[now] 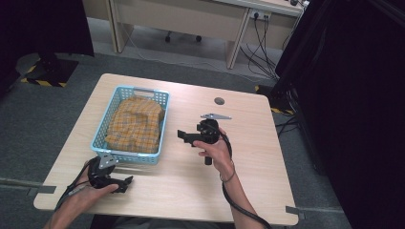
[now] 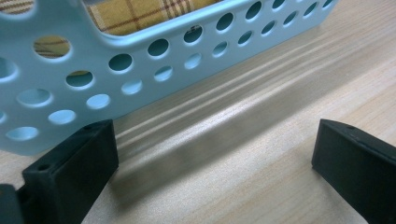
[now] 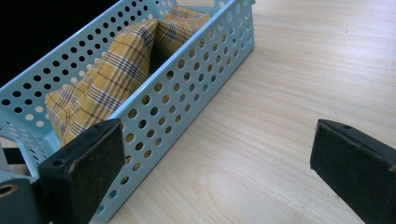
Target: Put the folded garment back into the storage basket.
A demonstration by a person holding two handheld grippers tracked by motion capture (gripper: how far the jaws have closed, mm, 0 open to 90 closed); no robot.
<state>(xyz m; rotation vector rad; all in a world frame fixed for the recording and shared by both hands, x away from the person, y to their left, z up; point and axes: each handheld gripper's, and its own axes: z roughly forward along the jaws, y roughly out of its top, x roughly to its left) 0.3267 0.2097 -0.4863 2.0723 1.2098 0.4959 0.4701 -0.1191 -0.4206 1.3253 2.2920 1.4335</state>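
The blue perforated basket (image 1: 131,125) served as the landmark throughout. Nearest the person, the left gripper (image 1: 125,183) lay low on the wooden table (image 1: 191,181), just off the basket's near short wall and toward its near right corner. Its jaws stood wide apart with nothing between them; in the left gripper view the basket's holed wall (image 2: 140,56) ran close ahead of them, with bare tabletop showing in the gap.

Farther out, the right gripper (image 1: 184,135) was held above the table to the right of the basket, near its long right-hand wall but not touching it, and aimed toward that wall. Its jaws were likewise spread and empty; the right gripper view looked along the basket's long side (image 3: 187,88).

Inside the basket sat the yellow plaid cloth (image 1: 135,124), folded or bunched, taking up most of the floor and rising about to the rim, with a hollow in its middle (image 3: 159,42). No jaw touched it.

My judgement was that the cloth was settled in the basket and both grippers stood clear of it, so the step in hand was either the end of a placing or the start of a reach. Any next move on the cloth would call for a gripper to rise above the rim and come down on a fold from above, not through the wall.

Beyond the basket, a small round grommet (image 1: 219,100) sat in the tabletop.
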